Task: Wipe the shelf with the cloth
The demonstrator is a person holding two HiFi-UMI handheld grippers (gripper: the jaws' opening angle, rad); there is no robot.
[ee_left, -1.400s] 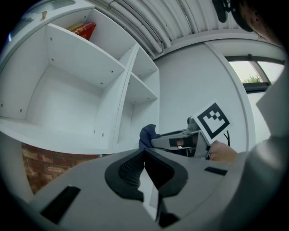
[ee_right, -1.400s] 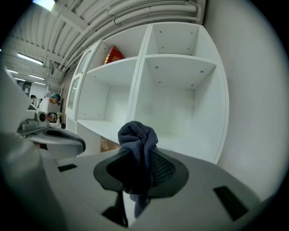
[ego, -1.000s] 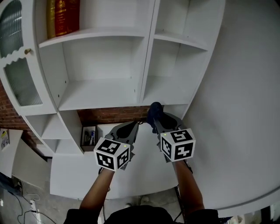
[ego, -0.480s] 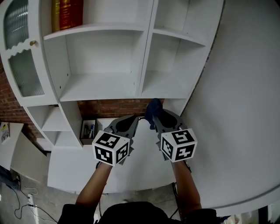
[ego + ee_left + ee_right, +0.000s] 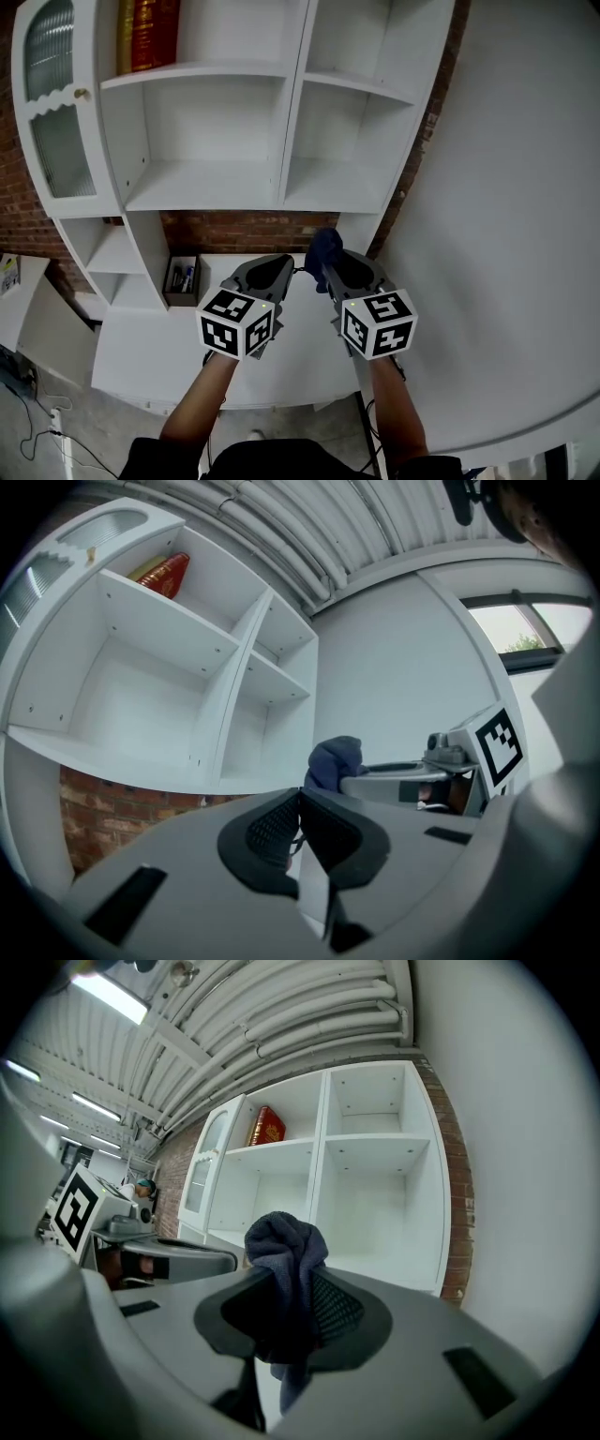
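Observation:
A white shelf unit (image 5: 211,183) with open compartments fills the top of the head view; the same shelf unit (image 5: 375,1204) stands ahead in the right gripper view. My right gripper (image 5: 328,264) is shut on a dark blue cloth (image 5: 325,247), which bunches up above the jaws; the cloth (image 5: 286,1260) hangs between the pads in the right gripper view. My left gripper (image 5: 267,275) is beside it, shut with nothing held. Both grippers hover below the shelf's lower compartments, apart from it. The cloth (image 5: 336,761) also shows in the left gripper view, right of the jaws.
Red books (image 5: 145,33) stand on the upper left shelf. A glass cabinet door (image 5: 56,103) is at the far left. A small black holder with pens (image 5: 182,279) sits under the shelf against a brick wall (image 5: 234,230). A white wall (image 5: 506,234) runs along the right.
The view has drifted, so the shelf sits slightly more left and lower in frame. Both grippers stay side by side, the right one still holding the cloth.

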